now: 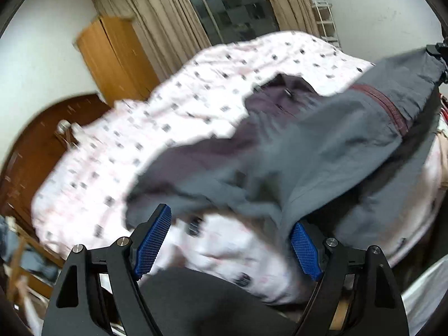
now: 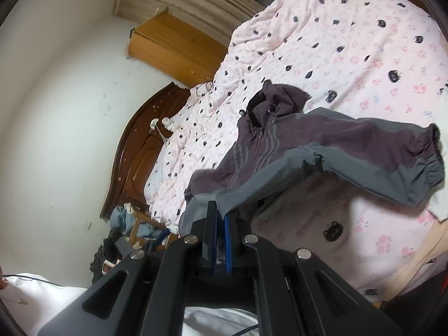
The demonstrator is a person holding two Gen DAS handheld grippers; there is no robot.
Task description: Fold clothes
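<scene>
A pink quilt [image 2: 350,56] printed with little black bears and roses covers the bed, and on it lies a grey and purple windbreaker jacket [image 2: 280,145], one side lifted off the covers. The right gripper [image 2: 219,218] is pressed together, pinching the jacket's grey hem. The left gripper [image 1: 232,240] is spread wide with nothing between its blue pads [image 1: 152,240], grey cloth brushing just past one of them. With only that one hold, the slippery fabric may sag, twist or slide free, spoiling the fold.
</scene>
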